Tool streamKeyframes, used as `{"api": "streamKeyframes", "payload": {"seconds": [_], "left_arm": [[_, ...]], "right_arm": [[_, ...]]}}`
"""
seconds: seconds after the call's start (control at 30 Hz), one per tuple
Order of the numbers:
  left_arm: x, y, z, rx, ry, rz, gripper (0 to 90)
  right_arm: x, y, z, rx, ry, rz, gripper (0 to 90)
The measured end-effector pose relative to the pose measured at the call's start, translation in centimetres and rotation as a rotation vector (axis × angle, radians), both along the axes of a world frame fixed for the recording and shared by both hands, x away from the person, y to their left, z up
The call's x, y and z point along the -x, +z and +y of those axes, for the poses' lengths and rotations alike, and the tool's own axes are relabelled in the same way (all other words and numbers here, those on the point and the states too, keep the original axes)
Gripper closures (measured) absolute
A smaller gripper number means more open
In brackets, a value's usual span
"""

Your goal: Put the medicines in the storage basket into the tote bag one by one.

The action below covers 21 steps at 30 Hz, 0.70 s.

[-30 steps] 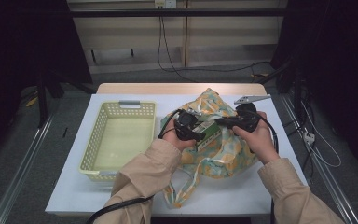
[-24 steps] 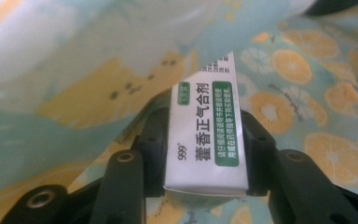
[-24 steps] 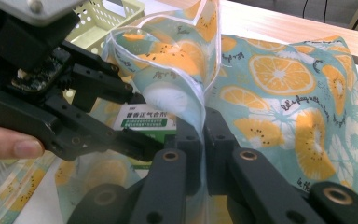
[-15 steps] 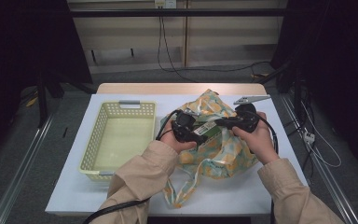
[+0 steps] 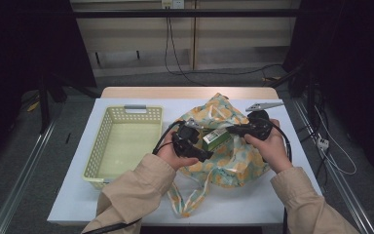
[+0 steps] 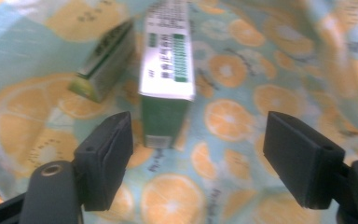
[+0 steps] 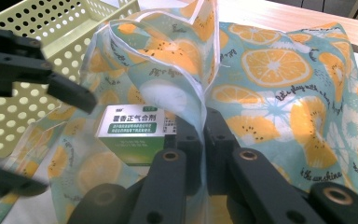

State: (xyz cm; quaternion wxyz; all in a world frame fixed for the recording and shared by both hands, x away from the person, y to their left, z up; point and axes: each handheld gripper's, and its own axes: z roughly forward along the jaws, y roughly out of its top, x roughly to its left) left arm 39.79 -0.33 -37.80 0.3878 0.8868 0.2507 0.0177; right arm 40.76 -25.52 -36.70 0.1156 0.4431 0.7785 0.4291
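We have the fruit-print bag (image 5: pixel 233 156) lying on the white worktop (image 5: pixel 126 204), just to the right of the pale yellow basket (image 5: pixel 121 146). Our right claw (image 7: pixel 203 135) is clenched on the bag's white-trimmed edge; in the right gripper view the fabric runs down between its two black jaws, which are pressed together on it, and the cloth stands up in a fold above them. In the high view that right claw (image 5: pixel 231 130) reaches in from the right over the middle of the bag.

Our left claw (image 6: pixel 196 154) is released. Its jaws have just been opening, and in the left gripper view they stand well apart, the pads touching nothing. A green and white box (image 6: pixel 165 74) lies on the orange-slice fabric beyond the jaws, in line with the gap between them, with a second, similar box (image 6: pixel 105 60) just beside it to the left; that view is somewhat blurred. In the high view our left claw (image 5: pixel 197 146) sits over the bag's left part, and one green and white box (image 5: pixel 215 137) shows between the two claws. The right gripper view shows that box (image 7: pixel 130 135) resting on the bag fabric just left of the clenched jaws, printed face up, with the basket behind it.
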Motion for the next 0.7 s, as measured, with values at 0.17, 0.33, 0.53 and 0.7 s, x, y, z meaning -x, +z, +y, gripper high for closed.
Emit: {"api": "streamKeyframes", "payload": {"seconds": [0.17,0.33,0.53,0.7], "left_arm": [[1.0,0.0,0.2,-0.022,-0.059,0.001,22.9],[1.2,-0.8,0.3,-0.021,-0.088,0.025,21.2],[1.4,-1.9,0.1,-0.052,-0.122,0.03,21.2],[1.4,-3.1,0.0,-0.059,-0.132,0.054,21.0]], "right_arm": [[0.0,-0.2,-0.1,0.001,-0.005,0.004,87.2],[0.0,-0.2,-0.1,0.001,-0.004,0.002,87.2],[-0.1,-0.3,-0.4,0.005,-0.01,0.007,87.2],[-0.1,-0.2,-0.5,0.006,-0.008,0.007,87.2]]}}
